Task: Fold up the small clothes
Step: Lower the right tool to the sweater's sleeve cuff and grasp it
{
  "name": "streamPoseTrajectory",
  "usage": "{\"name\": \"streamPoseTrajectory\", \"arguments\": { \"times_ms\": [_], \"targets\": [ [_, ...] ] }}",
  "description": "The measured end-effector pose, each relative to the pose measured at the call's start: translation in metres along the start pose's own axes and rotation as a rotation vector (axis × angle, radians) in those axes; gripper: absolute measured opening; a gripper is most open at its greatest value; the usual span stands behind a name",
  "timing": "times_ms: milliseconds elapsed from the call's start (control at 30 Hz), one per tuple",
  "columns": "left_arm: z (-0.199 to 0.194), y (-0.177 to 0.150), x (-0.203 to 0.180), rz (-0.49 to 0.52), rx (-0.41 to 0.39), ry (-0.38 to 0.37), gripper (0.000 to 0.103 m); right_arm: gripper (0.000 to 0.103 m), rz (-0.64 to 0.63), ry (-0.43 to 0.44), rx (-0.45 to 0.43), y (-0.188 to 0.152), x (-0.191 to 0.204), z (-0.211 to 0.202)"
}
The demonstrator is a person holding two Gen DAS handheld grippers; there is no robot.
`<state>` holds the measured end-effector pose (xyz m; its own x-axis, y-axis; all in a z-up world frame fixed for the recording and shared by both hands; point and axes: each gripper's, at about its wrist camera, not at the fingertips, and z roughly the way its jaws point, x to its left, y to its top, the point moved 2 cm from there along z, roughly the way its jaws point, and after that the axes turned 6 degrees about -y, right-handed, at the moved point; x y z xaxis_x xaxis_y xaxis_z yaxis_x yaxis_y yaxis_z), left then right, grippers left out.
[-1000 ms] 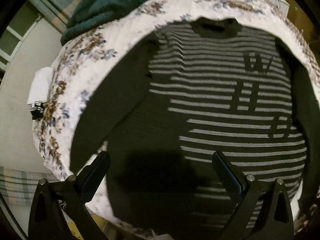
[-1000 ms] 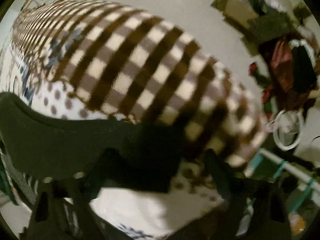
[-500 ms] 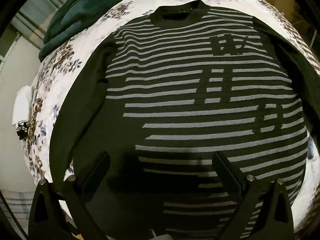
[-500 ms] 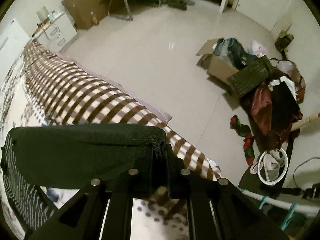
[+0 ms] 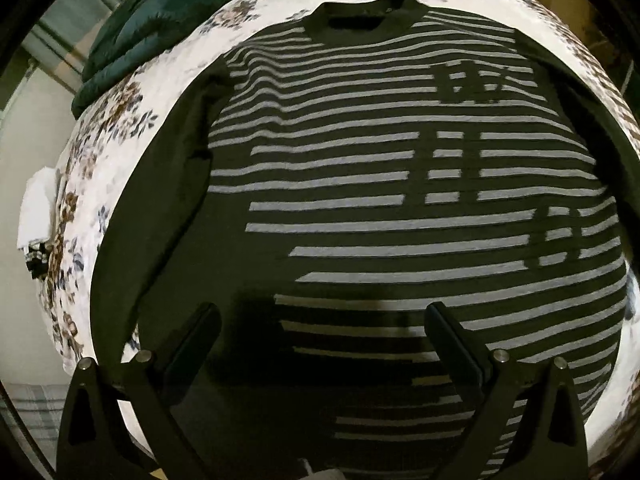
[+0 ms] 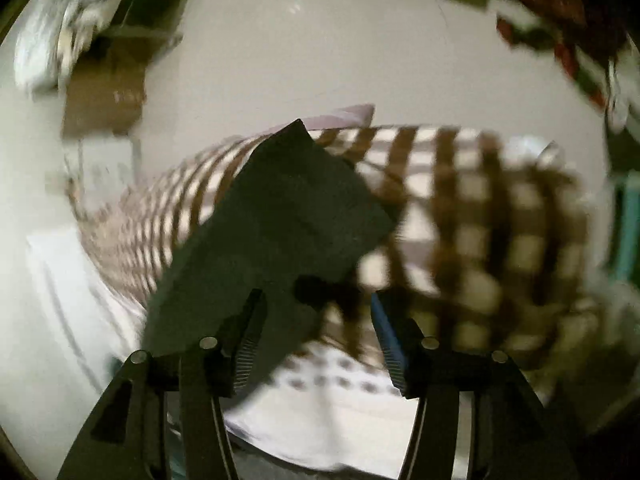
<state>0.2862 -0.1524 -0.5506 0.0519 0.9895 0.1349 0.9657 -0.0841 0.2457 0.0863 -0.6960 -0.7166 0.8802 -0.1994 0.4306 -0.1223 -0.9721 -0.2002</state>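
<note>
A dark sweater with grey stripes (image 5: 360, 208) lay spread face up on the flowered bedspread (image 5: 120, 152), neck away from the person, one sleeve (image 5: 160, 208) lying straight down its side. The left gripper (image 5: 320, 336) hung over the hem with its jaws wide and nothing between them. On the other side the right gripper (image 6: 316, 320) was opening, and the dark sleeve end (image 6: 288, 208) lay just ahead of its fingers, no longer pinched so far as I could tell through the blur. To my eye the step was squaring the garment before the first fold, and doing it well would mean laying that sleeve flat and straight, then taking the hem at both corners so the stripes stayed level. A dark green blanket (image 5: 140, 32) was heaped near the far corner, clear of the sweater. The brown checked cover (image 6: 480, 208) ran under the sleeve end at the bed's edge, and cloth could slide off there.
</note>
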Motion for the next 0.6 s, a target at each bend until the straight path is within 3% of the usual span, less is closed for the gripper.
{"name": "streamPoseTrajectory", "arguments": {
  "times_ms": [100, 133, 167, 233, 367, 500, 600],
  "targets": [
    [0.005, -0.001, 0.008, -0.023, 0.011, -0.003, 0.103, 0.056, 0.083, 0.06, -0.08, 0.002, 0.004, 0.016],
    [0.007, 0.0, 0.011, -0.032, 0.016, -0.003, 0.103, 0.045, 0.098, 0.06, -0.121, 0.001, 0.008, 0.017],
    [0.008, 0.0, 0.014, -0.041, 0.018, -0.002, 0.103, 0.024, 0.101, 0.035, -0.155, 0.0, 0.015, 0.018],
    [0.009, 0.001, 0.021, -0.057, 0.017, -0.002, 0.103, 0.011, 0.087, -0.041, -0.201, -0.003, 0.028, 0.017],
    [0.008, 0.004, 0.04, -0.098, 0.009, -0.006, 0.103, 0.008, -0.06, -0.114, -0.323, -0.013, 0.069, -0.022],
    [0.009, 0.009, 0.065, -0.136, -0.001, -0.011, 0.103, 0.008, -0.227, -0.075, -0.458, -0.032, 0.132, -0.091],
    [0.007, 0.014, 0.087, -0.166, -0.022, -0.011, 0.103, 0.008, -0.403, -0.052, -0.556, -0.065, 0.2, -0.136]
  ]
}}
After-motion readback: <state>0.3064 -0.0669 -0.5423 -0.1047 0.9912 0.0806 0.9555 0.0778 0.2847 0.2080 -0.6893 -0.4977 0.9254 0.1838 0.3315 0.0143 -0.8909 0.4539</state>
